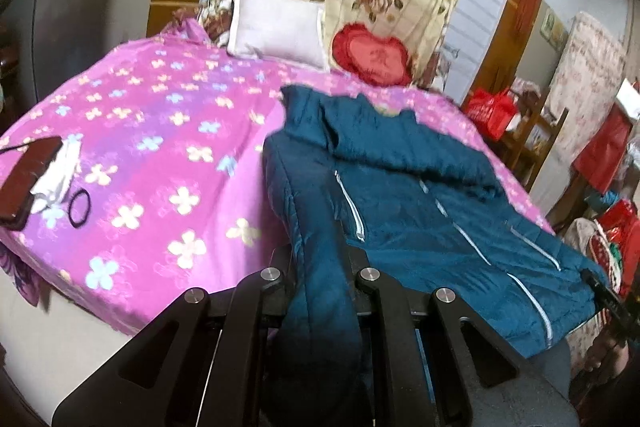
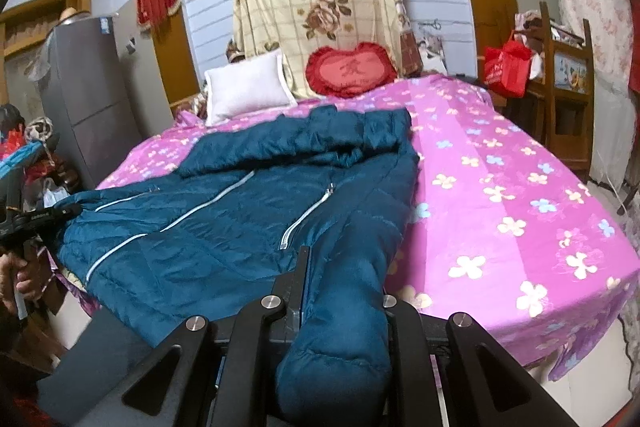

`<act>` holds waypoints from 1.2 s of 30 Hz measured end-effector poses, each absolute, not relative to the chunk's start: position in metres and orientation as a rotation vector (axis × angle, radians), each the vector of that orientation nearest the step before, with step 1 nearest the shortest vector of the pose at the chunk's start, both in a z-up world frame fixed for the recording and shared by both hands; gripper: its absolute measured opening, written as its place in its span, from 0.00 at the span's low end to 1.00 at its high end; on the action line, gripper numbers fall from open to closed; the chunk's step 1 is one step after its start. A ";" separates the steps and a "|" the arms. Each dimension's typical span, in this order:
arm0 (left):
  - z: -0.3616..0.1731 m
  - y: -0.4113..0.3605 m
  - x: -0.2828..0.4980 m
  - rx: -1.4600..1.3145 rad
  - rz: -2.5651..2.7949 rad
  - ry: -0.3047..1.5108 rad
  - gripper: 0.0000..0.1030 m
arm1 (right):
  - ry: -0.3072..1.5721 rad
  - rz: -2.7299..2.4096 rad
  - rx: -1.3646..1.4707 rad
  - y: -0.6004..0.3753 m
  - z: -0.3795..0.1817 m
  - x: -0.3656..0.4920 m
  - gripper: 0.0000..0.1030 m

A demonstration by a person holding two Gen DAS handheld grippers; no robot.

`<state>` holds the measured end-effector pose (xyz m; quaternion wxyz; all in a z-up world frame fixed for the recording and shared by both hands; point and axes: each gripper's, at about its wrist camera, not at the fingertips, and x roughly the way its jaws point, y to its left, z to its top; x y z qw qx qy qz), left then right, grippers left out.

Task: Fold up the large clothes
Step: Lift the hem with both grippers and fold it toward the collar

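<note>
**Both grippers clamp the jacket's sleeves**

Left gripper (image 1: 320, 259), at 6 o'clock in its view, is closed on a sleeve (image 1: 320, 307) of the teal jacket (image 1: 420, 195). Right gripper (image 2: 344, 287), also at 6, pinches the other sleeve (image 2: 344, 347). The jacket lies front up on the pink bedspread (image 2: 500, 187), its hood (image 2: 320, 135) toward 12. Farther off, a wallet (image 1: 28, 183) and hair tie (image 1: 79, 207) sit at 9 in the left view; a white pillow (image 2: 246, 89) and red cushion (image 2: 348, 69) at 12.
</note>
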<state>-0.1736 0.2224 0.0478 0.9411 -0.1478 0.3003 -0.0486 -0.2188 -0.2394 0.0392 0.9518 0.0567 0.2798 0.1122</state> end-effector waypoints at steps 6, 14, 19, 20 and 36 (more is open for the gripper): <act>0.079 0.231 -0.201 -0.303 -0.116 0.542 0.08 | 0.501 0.247 0.125 -0.243 0.068 -0.245 0.13; 0.111 0.244 -0.233 -0.305 -0.110 0.462 0.08 | 0.400 0.283 0.100 -0.236 0.109 -0.281 0.13; 0.129 0.248 -0.255 -0.304 -0.119 0.403 0.08 | 0.348 0.302 0.100 -0.232 0.127 -0.304 0.13; 0.132 0.247 -0.258 -0.293 -0.123 0.386 0.08 | 0.340 0.306 0.103 -0.232 0.129 -0.307 0.13; 0.111 0.231 -0.154 -0.323 -0.076 0.502 0.09 | 0.611 0.270 0.283 -0.250 0.122 -0.216 0.13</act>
